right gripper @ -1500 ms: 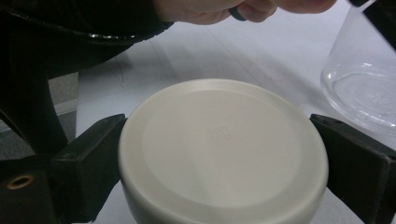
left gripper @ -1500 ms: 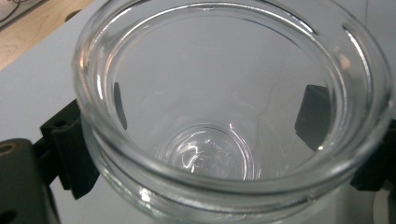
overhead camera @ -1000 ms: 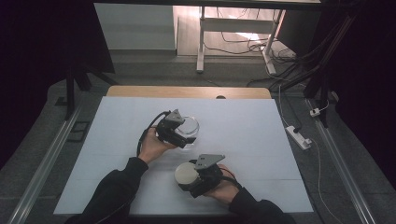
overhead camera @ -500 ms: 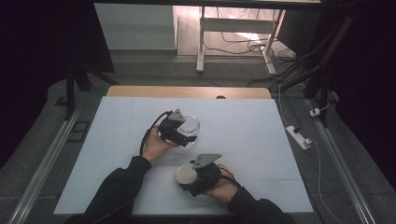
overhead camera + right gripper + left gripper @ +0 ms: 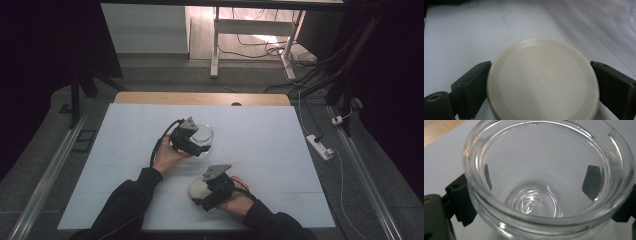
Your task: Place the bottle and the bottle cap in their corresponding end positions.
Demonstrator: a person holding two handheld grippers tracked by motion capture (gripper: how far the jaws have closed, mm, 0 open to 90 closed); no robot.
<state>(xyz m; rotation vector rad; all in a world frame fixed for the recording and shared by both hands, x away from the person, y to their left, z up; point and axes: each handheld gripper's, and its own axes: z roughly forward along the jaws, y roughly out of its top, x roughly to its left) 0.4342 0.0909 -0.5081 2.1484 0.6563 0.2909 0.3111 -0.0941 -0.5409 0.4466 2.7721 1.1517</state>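
A clear, empty glass jar (image 5: 204,134) stands near the middle of the white table top (image 5: 280,150). My left gripper (image 5: 192,141) is shut on the jar (image 5: 544,182), one jaw on each side of its wall, and the black pads (image 5: 592,181) show through the glass. Nearer the front edge, a round cream lid (image 5: 198,187) lies flat on the table. My right gripper (image 5: 207,192) is shut on the lid (image 5: 542,80), a black jaw pressed against its rim on either side.
A strip of bare wood (image 5: 200,98) runs along the table's back edge. A white power strip (image 5: 320,146) lies on the floor to the right. Metal rails (image 5: 50,175) flank the table, and cables and desk legs stand behind it.
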